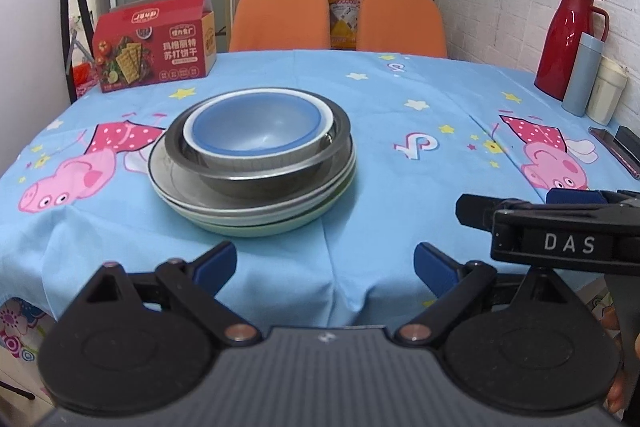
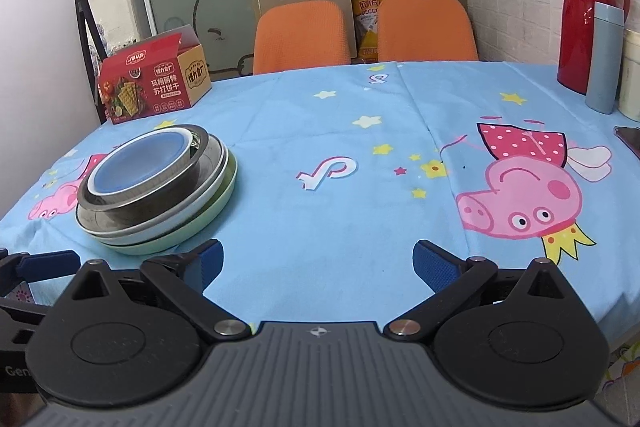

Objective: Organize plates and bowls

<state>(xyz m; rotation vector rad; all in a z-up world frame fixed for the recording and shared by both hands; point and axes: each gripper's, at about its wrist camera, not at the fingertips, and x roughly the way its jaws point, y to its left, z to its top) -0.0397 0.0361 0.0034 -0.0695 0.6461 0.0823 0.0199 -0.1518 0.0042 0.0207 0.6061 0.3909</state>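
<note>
Crockery sat in one nested stack on the bench (image 1: 360, 163), which was covered by a blue cartoon-pig cloth. From the top down: a blue bowl (image 1: 256, 131) with a white rim, seated inside a steel bowl (image 1: 256, 179), which rested on a grey plate (image 1: 176, 179), then a white plate (image 1: 208, 213), then a pale green plate (image 1: 256, 229) at the bottom. In the right wrist view the same stack lay at the left, with the blue bowl (image 2: 140, 167) sitting off-centre toward the near side of the steel bowl (image 2: 160, 207).

Left tongs (image 1: 325, 263) were spread wide and held nothing; both blue pads stood clear of the stack, just short of the green plate's near edge. Right tongs (image 2: 318, 261) were likewise wide apart and empty, over bare cloth to the right of the stack, the left pad near the green plate (image 2: 192, 241) but not touching. The right tongs' black body marked "DAS" (image 1: 568, 243) showed at the right edge of the left wrist view.

At the far left of the bench stood a red cracker box (image 1: 154, 45) with its lid flap open. At the far right, near the white brick wall: a red thermos jug (image 1: 570, 41), a grey-blue tumbler (image 1: 582, 75) and a cream cup (image 1: 606, 91), close together. A dark phone (image 1: 614, 151) lay flat near them. Two orange chairs (image 1: 280, 19) stood behind the bench.
</note>
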